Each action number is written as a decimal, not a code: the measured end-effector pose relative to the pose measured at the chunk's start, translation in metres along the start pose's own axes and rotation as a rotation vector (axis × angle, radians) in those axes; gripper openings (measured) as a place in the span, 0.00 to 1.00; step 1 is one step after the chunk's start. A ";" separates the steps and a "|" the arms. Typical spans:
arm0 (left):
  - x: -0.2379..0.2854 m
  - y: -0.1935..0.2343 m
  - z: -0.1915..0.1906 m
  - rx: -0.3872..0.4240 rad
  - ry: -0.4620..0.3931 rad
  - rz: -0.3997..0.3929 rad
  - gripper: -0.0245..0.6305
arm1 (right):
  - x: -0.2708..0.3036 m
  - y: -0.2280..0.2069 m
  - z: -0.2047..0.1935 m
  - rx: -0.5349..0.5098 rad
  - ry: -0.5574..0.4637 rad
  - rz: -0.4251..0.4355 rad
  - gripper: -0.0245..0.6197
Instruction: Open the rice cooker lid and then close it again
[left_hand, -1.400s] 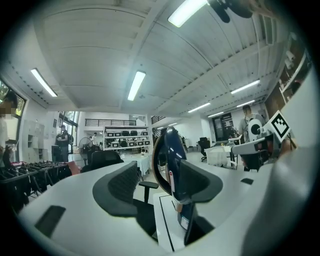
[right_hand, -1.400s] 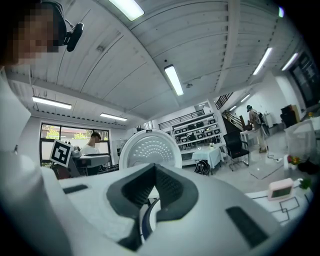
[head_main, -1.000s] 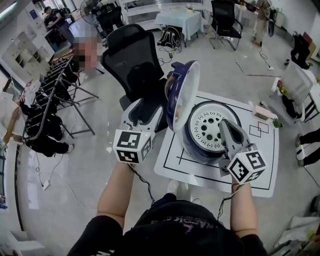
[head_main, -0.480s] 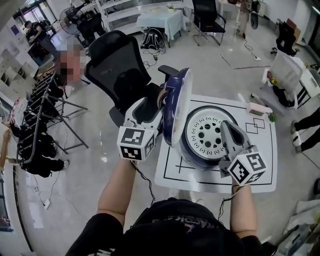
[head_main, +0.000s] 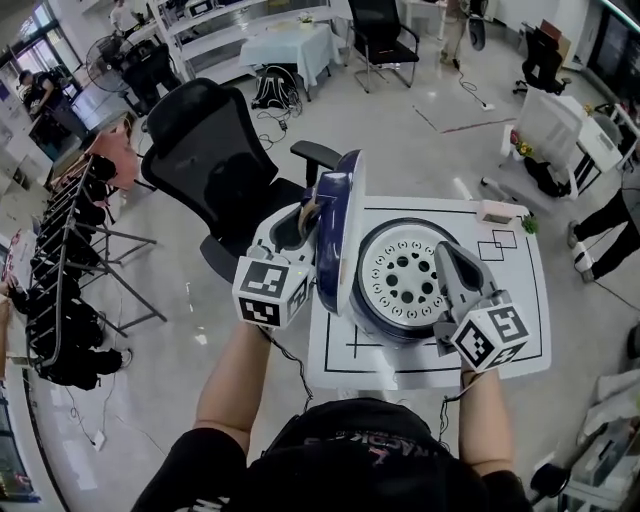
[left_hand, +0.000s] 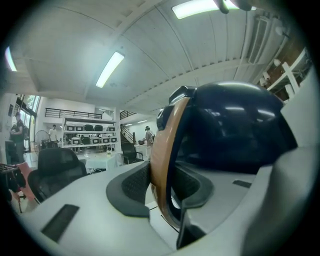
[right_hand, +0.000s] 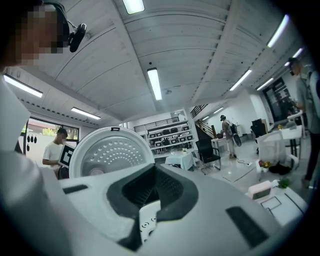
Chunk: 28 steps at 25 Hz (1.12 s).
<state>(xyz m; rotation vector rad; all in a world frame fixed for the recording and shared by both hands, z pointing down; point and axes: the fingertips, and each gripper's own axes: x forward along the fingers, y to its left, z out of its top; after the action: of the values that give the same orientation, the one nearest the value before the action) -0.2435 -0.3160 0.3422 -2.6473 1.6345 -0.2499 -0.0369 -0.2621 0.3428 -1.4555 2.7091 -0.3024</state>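
The dark blue rice cooker (head_main: 372, 312) stands on the white table with its lid (head_main: 337, 225) raised on edge, and a white perforated tray (head_main: 400, 270) shows inside. My left gripper (head_main: 310, 222) is at the lid's left side. In the left gripper view its jaws (left_hand: 162, 185) are closing, both pads against the lid's (left_hand: 225, 130) gold rim. My right gripper (head_main: 445, 255) is shut with nothing in it, over the cooker's right rim. In the right gripper view the gripper (right_hand: 152, 192) faces the lid's (right_hand: 112, 152) white dotted inner face.
The white table (head_main: 520, 300) has black marked lines and a small pink box (head_main: 495, 212) at its far right corner. A black office chair (head_main: 210, 150) stands just behind the lid. Metal racks (head_main: 60, 270) with dark bags fill the floor at the left.
My left gripper has moved right, up to the lid, and its jaws have narrowed around the rim. The right gripper has stayed over the cooker.
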 end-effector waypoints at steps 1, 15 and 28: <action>0.003 -0.004 0.001 0.014 -0.002 -0.007 0.22 | -0.001 -0.004 0.001 0.000 -0.003 -0.006 0.04; 0.016 -0.029 0.016 0.158 0.043 -0.017 0.21 | 0.000 -0.015 0.008 0.007 -0.030 -0.070 0.04; 0.035 -0.086 0.026 0.416 0.068 -0.041 0.22 | -0.029 -0.043 0.034 -0.019 -0.077 -0.111 0.04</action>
<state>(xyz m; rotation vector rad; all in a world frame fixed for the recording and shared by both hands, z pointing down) -0.1476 -0.3103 0.3301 -2.3782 1.3633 -0.6123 0.0193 -0.2658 0.3169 -1.5914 2.5841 -0.2217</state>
